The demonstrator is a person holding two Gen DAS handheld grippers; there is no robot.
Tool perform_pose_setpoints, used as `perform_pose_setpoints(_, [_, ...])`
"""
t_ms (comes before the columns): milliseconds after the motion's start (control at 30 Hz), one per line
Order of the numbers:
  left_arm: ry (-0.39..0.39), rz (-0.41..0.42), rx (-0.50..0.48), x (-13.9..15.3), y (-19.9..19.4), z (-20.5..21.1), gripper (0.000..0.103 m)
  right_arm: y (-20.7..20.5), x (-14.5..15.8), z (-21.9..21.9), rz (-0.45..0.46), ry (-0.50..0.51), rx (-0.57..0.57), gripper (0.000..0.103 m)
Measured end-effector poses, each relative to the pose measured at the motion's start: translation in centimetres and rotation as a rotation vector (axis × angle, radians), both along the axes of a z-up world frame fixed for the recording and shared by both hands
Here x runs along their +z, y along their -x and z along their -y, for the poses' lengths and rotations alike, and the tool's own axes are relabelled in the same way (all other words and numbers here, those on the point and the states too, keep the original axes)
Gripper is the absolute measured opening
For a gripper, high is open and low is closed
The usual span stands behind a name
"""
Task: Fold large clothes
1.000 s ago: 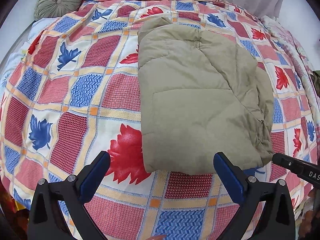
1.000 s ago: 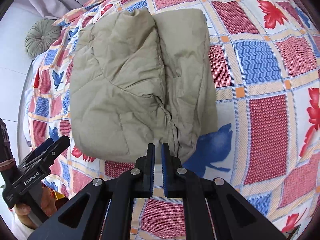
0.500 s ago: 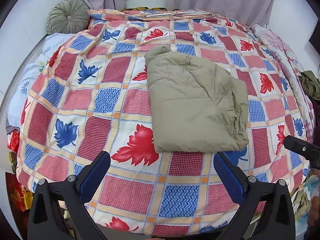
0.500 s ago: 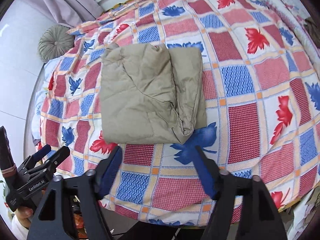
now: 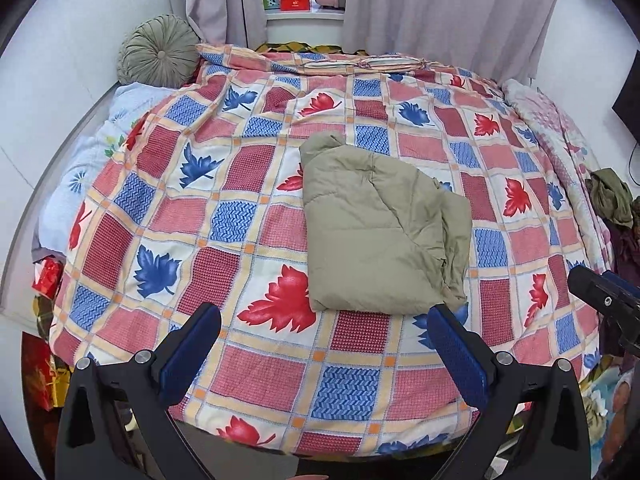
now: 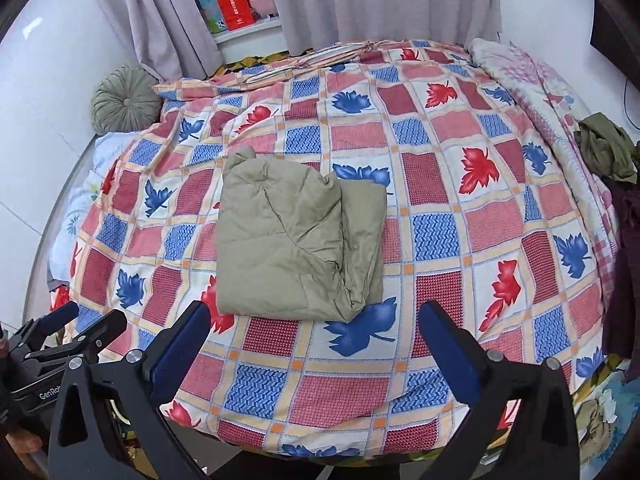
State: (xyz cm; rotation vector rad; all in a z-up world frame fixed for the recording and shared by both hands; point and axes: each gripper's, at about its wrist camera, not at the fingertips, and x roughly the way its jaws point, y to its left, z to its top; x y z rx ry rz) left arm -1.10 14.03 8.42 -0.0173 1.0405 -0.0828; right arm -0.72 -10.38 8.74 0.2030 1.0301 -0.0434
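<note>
A khaki padded jacket [image 5: 376, 232] lies folded into a thick rectangle on the leaf-patterned bedspread [image 5: 240, 216], near the bed's middle. It also shows in the right wrist view [image 6: 296, 240]. My left gripper [image 5: 324, 344] is open and empty, held back above the bed's near edge, short of the jacket. My right gripper [image 6: 314, 338] is open and empty too, also back from the jacket's near edge. The left gripper shows at the lower left of the right wrist view [image 6: 76, 328].
A round green cushion [image 5: 158, 56] sits at the far left by the wall. A dark green garment [image 6: 604, 152] lies at the bed's right edge on a pink floral quilt [image 5: 552, 128]. Grey curtains [image 5: 440, 8] and a shelf stand behind the bed.
Both grippers have pulled back and up from the jacket, so the whole bed shows. The right gripper, shut by the jacket's near edge a second ago, has opened.
</note>
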Motion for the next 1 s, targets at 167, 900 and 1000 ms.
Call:
perform_pose_setpoints(167, [-0.007, 0.015, 0.020, 1.2, 0.6, -0.4, 0.103, 0.7, 1.7, 0.0, 0.029, 0.009, -0.021, 0.103])
perform_pose_setpoints(900, [-0.013, 0.034, 0.025, 2.4, 1.1, -0.2, 0.103, 1.1, 2.5, -0.7, 0.054, 0.047, -0.001, 0.103])
perform_pose_setpoints(1000, [-0.013, 0.033, 0.026, 2.4, 1.1, -0.2, 0.103, 1.2, 2.6, -0.8, 0.055, 0.047, -0.001, 0.103])
